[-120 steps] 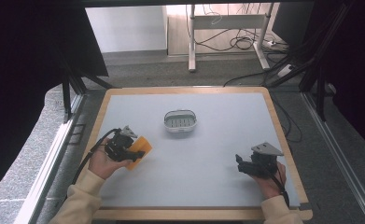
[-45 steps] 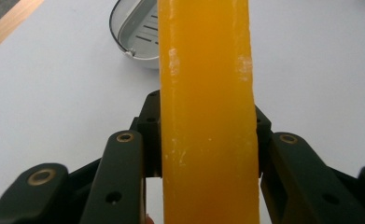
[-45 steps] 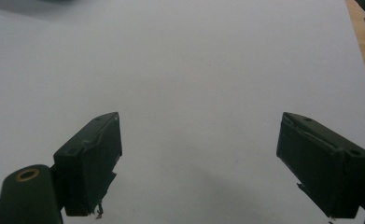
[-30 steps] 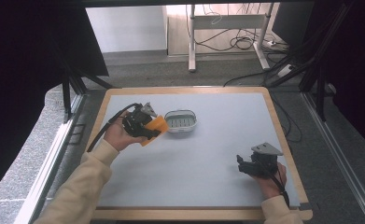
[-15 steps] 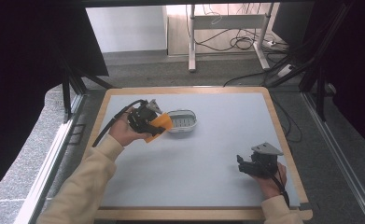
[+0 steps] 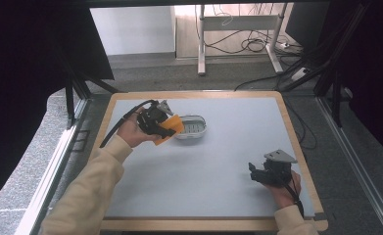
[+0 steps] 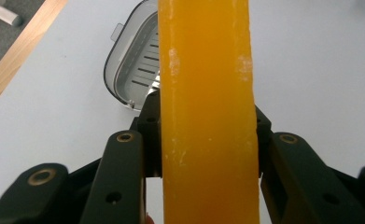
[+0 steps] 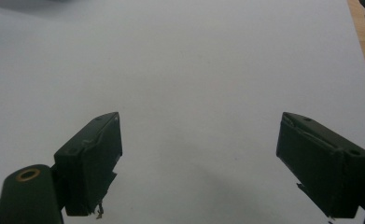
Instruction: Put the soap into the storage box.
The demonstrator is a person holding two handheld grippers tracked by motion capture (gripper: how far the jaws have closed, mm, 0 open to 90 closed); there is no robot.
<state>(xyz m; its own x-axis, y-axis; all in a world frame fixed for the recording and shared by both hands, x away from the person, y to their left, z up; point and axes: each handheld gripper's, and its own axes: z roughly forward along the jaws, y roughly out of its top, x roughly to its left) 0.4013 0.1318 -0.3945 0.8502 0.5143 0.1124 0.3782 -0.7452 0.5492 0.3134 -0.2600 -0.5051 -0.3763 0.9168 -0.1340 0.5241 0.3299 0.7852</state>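
Soap bar point(image 7: 206, 116) sits clamped in our left claw point(image 6: 160, 125), just short of the dish point(image 6: 195, 126) ahead; placing it remains. Our right claw point(image 6: 270, 172) rests wide apart on the bench point(image 6: 203, 171).

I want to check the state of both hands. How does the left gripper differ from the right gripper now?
The left gripper is shut on the orange bar; the right gripper is open and holds nothing. The left gripper is raised beside the grey dish; the right gripper sits low near the table corner, with bare surface ahead. Both have black jaws.
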